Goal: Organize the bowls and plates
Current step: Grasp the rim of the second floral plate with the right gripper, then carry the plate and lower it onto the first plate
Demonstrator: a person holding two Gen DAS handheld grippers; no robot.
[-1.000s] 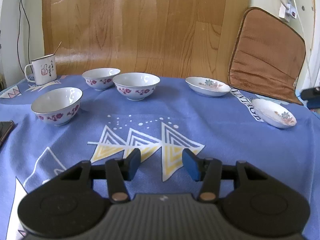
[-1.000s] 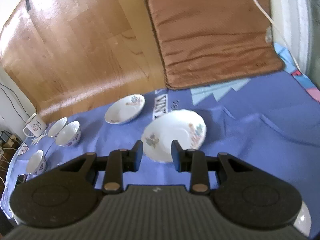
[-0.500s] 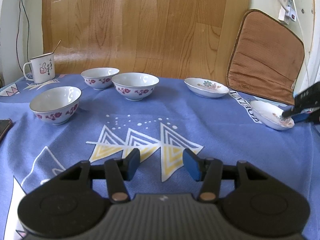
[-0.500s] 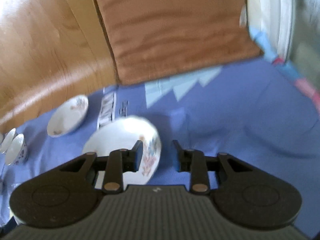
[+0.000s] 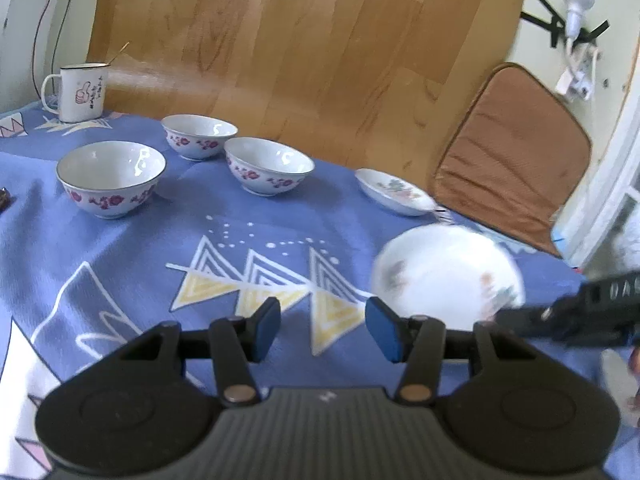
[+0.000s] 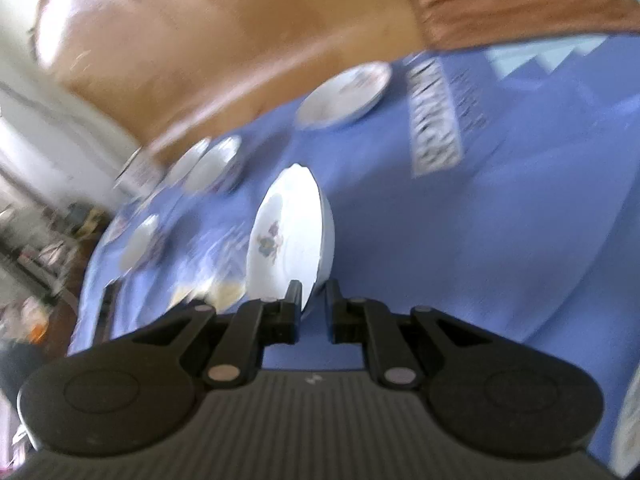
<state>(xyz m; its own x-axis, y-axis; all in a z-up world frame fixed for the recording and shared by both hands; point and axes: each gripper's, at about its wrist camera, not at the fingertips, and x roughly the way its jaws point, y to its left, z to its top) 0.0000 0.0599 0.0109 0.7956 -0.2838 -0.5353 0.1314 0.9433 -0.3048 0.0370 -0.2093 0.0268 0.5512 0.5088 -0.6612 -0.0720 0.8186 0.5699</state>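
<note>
- Your right gripper (image 6: 312, 304) was clamped on the near rim of a white floral plate (image 6: 288, 236); its jaws had just been closing, with that rim between them.
- The held plate stood tilted on edge, extending straight ahead of the right fingertips, its flowered face turned to their left. The view was motion-blurred.
- Your left gripper (image 5: 322, 330) had its blue pads (image 5: 267, 328) apart with nothing between them, above the blue patterned tablecloth (image 5: 256, 232).
- From the left gripper, the same plate (image 5: 446, 276) appeared blurred, just ahead and to the right of the right-hand pad, with the right gripper's black body (image 5: 576, 314) at its right edge.
- Farther ahead and to the right of the left gripper, a second floral plate (image 5: 394, 192) lay flat on the cloth, near a brown cushion (image 5: 516, 152).
- Ahead and to the left, three flower-patterned bowls stood upright: nearest bowl (image 5: 111, 178), middle bowl (image 5: 269, 166), far bowl (image 5: 199, 136).
- Farthest left, an enamel mug (image 5: 80, 92) stood before the wooden board (image 5: 304, 48).
</note>
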